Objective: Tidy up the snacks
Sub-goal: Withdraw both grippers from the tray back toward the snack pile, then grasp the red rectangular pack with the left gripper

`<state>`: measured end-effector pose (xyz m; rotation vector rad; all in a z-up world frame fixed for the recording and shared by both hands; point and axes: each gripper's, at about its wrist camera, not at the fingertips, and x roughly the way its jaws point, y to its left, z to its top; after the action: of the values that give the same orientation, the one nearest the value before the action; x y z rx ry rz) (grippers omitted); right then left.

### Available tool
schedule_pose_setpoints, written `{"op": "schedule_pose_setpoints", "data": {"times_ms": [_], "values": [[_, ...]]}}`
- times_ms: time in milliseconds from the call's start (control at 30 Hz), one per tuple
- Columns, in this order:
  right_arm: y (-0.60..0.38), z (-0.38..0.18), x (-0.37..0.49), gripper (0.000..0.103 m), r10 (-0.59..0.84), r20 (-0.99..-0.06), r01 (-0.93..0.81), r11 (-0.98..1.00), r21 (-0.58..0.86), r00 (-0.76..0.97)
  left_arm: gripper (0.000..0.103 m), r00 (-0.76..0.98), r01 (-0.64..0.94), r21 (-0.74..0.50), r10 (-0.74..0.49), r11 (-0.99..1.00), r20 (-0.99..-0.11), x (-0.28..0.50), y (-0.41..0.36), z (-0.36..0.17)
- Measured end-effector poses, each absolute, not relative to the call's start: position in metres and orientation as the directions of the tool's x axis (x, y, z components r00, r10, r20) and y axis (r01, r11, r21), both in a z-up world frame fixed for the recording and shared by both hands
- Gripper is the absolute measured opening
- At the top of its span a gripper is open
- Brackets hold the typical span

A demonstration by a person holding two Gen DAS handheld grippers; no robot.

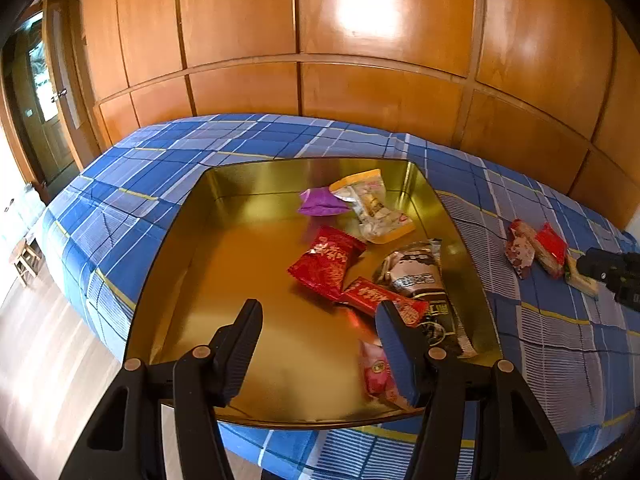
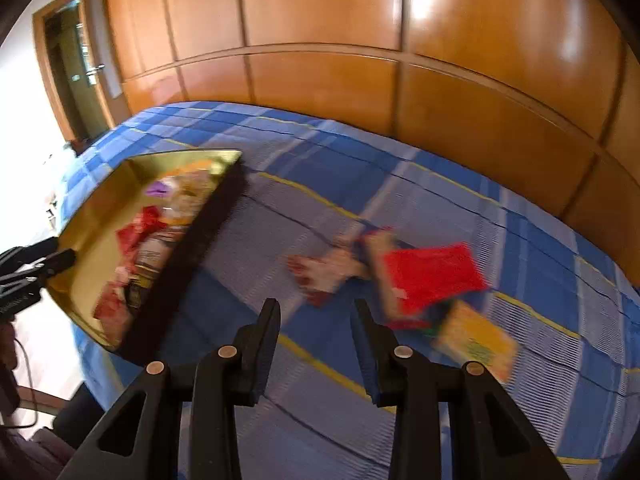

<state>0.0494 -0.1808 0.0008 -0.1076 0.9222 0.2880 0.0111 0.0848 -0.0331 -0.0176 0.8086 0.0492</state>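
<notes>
Your right gripper (image 2: pixel 314 344): jaws apart, empty | loose snacks (image 2: pixel 400 276) blurred ahead | you may overshoot, scattering them off bed (image 2: pixel 520 248)

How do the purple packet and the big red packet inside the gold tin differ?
The purple packet is smaller and plain; the big red packet is larger with pale printing. The purple packet lies near the far wall of the tin; the big red packet lies nearer the middle. Both lie loose on the tin's floor, touched by no tongs.
</notes>
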Motion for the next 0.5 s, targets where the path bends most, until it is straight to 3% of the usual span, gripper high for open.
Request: {"op": "schedule_pose_setpoints", "data": {"times_ms": [300, 500], "values": [[-0.273, -0.001, 0.058, 0.037, 0.028, -0.812, -0.16, 0.984, -0.081, 0.583, 0.06, 0.689, 0.004, 0.031, 0.02, 0.999, -0.725, 0.014, 0.063, -0.03], [-0.347, -0.016, 0.064, 0.037, -0.049, -0.808, 0.01, 0.999, -0.053, 0.588, 0.06, 0.686, 0.048, 0.058, 0.009, 0.997, -0.728, 0.018, 0.043, -0.028]]}}
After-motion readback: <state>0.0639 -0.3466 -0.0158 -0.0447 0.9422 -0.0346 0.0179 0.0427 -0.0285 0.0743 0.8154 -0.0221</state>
